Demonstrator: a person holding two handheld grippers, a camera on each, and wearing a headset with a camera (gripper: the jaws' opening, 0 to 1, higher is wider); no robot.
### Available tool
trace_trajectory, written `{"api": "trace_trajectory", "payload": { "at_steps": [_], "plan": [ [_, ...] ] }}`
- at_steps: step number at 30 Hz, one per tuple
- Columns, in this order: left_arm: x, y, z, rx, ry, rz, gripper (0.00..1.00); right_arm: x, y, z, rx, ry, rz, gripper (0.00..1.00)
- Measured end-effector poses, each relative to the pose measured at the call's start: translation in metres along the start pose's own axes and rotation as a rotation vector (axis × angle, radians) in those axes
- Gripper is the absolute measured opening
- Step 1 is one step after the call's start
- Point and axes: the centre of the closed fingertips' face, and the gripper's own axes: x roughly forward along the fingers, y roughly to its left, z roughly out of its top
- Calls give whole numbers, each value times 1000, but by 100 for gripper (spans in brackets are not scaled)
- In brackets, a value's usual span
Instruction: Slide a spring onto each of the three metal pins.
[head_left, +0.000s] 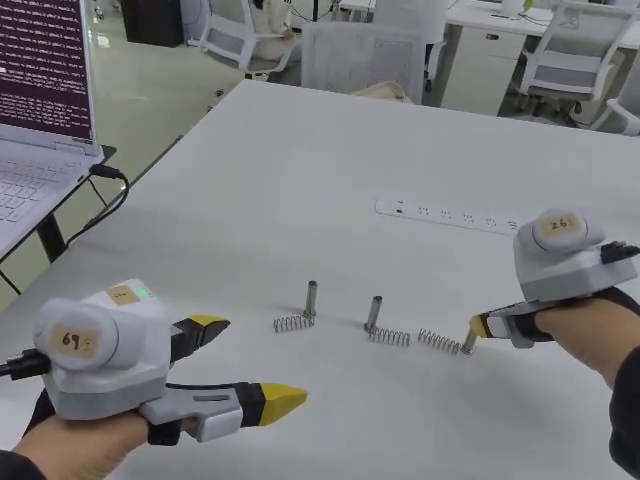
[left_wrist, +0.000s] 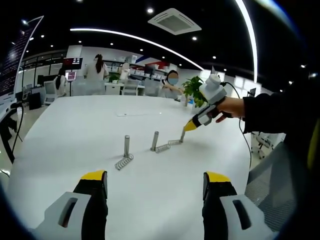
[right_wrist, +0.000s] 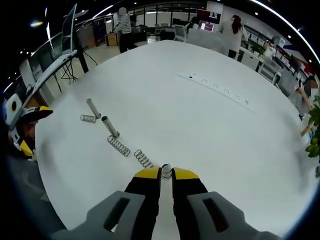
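Observation:
Three metal pins and three springs are on the white table. The left pin (head_left: 311, 298) stands upright with a spring (head_left: 292, 323) lying at its foot. The middle pin (head_left: 374, 312) stands beside a second spring (head_left: 389, 337). My right gripper (head_left: 477, 327) is shut on the third pin (right_wrist: 166, 171), whose top shows between the yellow tips; the third spring (head_left: 439, 342) lies against it. My left gripper (head_left: 245, 362) is open at the near left, holding nothing. From the left gripper view the pins (left_wrist: 126, 145) (left_wrist: 155, 140) stand ahead of the open left gripper (left_wrist: 155, 184).
A white power strip (head_left: 445, 216) lies on the table behind the pins. A laptop (head_left: 35, 120) on a stand sits off the table's left edge with a cable (head_left: 108, 205) hanging. Office chairs (head_left: 245, 40) stand beyond the far edge.

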Motion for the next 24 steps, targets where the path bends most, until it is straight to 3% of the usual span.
{"api": "trace_trajectory", "payload": {
  "at_steps": [24],
  "plan": [
    [1,-2,0,-1,1,1,75,-2,1,2,-25,-17,10,12]
  ]
}}
